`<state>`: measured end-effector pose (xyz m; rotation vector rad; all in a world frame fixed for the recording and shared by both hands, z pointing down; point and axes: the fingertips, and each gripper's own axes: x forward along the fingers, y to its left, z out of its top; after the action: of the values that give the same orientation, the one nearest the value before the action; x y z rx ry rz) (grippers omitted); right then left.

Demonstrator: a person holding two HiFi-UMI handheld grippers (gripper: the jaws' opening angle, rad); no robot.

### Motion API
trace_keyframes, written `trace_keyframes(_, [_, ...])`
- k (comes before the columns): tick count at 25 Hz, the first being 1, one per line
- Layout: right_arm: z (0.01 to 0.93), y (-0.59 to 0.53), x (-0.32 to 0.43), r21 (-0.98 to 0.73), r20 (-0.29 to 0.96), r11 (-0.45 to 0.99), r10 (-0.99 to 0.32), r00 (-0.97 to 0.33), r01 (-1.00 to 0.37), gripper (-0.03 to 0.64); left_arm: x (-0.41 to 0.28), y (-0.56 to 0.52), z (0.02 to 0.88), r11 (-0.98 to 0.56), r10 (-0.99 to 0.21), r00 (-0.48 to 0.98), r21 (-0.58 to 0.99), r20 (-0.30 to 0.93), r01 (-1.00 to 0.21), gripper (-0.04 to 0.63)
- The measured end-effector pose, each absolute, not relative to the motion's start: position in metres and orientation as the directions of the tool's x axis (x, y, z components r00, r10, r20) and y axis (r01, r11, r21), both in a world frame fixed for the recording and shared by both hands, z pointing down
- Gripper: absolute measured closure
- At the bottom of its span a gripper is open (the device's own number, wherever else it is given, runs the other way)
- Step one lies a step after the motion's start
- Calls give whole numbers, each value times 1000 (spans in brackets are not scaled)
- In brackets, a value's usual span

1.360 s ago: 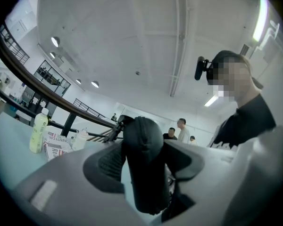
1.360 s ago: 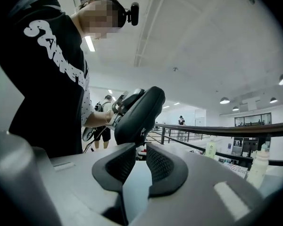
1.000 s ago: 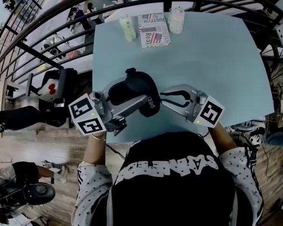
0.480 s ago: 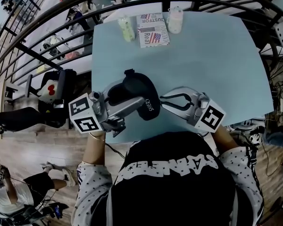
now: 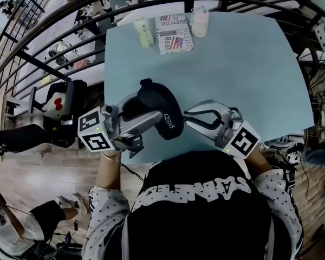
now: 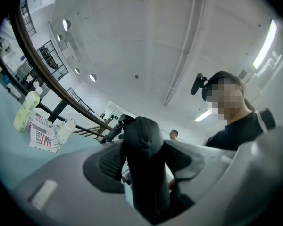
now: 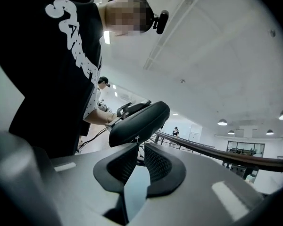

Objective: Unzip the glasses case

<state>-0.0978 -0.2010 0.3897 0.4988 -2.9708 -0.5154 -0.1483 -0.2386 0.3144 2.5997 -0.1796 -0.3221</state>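
Observation:
A black zip-up glasses case is held above the near edge of the light blue table. My left gripper is shut on the case across its width, and in the left gripper view the case fills the gap between the jaws. My right gripper meets the case's right end. In the right gripper view the case hangs just past the fingertips. Its small metal zipper pull drops in between the nearly closed jaws of my right gripper, which is shut on it.
At the table's far edge lies a printed paper with a pale green bottle on its left and a white bottle on its right. A dark railing curves behind the table. A black bag lies on the floor at left.
Both grippers have rolled a little while staying in place. The case has tipped slightly with the left gripper, and the right gripper's marker cube has shifted down and to the right.

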Motion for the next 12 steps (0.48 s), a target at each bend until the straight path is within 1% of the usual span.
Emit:
trace_keyframes(3, [388, -197, -104, 391, 36, 875, -325, -945, -285, 563, -151, -237, 314, -862, -178, 964, 503, -195, -58, 595])
trace_keyframes(6, [385, -197, -107, 390, 27, 876, -320, -947, -285, 562, -152, -236, 311, -863, -169, 964, 504, -203, -45, 595])
trace_keyframes(9, [386, -194, -108, 397, 38, 880, -301, -953, -262, 604, -151, -237, 310, -862, -168, 964, 506, -204, -43, 595])
trace_keyframes(12, [390, -192, -109, 425, 76, 875, -288, -955, -230, 606, -150, -237, 314, -856, -169, 968, 514, -187, -50, 595])
